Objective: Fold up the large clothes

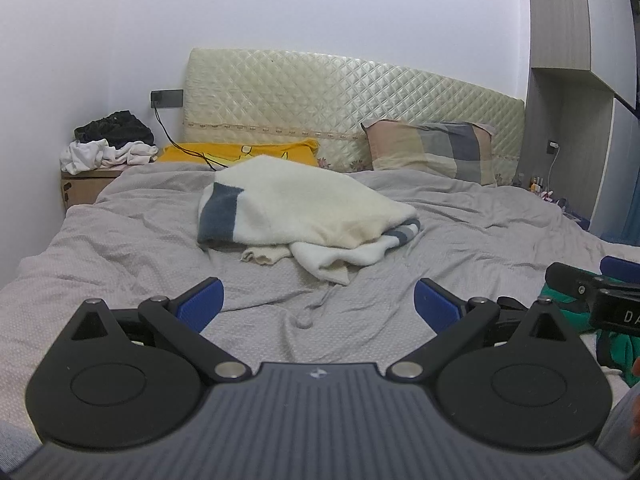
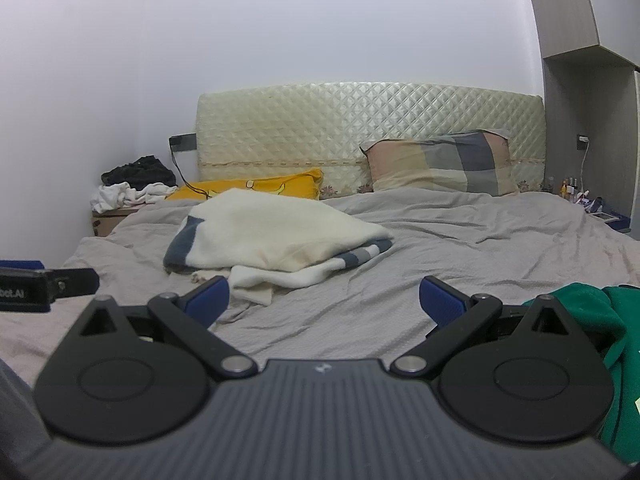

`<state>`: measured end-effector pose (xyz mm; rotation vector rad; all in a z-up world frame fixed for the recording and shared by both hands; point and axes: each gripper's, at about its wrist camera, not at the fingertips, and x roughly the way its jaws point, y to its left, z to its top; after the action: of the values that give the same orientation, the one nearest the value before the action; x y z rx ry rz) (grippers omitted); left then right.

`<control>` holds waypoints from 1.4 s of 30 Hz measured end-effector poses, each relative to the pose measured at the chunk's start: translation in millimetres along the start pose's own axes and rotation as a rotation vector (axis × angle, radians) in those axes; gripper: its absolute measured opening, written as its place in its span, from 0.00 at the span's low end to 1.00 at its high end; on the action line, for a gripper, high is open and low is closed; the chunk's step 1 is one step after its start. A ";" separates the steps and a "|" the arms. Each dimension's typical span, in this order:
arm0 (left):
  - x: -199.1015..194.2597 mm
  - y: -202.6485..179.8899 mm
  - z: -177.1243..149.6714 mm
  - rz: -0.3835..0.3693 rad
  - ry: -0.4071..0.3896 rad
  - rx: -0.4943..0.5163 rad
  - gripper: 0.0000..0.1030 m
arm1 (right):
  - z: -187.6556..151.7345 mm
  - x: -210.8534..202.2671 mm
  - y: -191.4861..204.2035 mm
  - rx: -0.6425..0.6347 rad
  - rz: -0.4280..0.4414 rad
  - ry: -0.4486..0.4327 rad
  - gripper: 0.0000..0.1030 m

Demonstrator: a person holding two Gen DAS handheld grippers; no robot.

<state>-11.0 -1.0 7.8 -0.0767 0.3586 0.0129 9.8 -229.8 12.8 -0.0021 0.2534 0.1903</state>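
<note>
Nearest you on the bed (image 1: 120, 264), both tongs, left tongs (image 1: 318, 304) and right tongs (image 2: 324, 300), are spread apart and empty. Beyond them, mid-bed, lies the cream sweater (image 1: 304, 208), loosely folded; pinch its near hem corners and draw evenly. The green garment (image 2: 608, 344) sits right of it.

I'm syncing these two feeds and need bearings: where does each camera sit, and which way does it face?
Left wrist: on the left gripper, low over the bed, facing the headboard; its open fingers show, and the right gripper at the right edge.
Right wrist: on the right gripper, facing the same way; open fingers show, and the left gripper at the left edge.
Shared: cream sweater, plaid pillow, green garment.
</note>
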 end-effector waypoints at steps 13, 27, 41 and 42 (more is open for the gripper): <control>-11.0 2.7 3.6 -0.006 -0.009 -0.025 1.00 | 4.0 -5.6 2.8 -0.007 -0.002 -0.006 1.00; -25.6 3.8 9.3 -0.007 -0.020 -0.040 1.00 | 10.4 -12.8 7.9 -0.002 -0.007 -0.020 1.00; -34.7 9.7 11.4 -0.005 -0.020 -0.094 1.00 | 18.9 -22.3 9.8 0.047 -0.029 -0.029 1.00; -33.1 10.7 11.5 -0.010 -0.015 -0.112 1.00 | 20.2 -23.3 9.2 0.062 -0.028 -0.032 1.00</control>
<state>-38.3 10.6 29.4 -0.1892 0.3424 0.0233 -9.0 -224.6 38.3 0.0586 0.2271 0.1545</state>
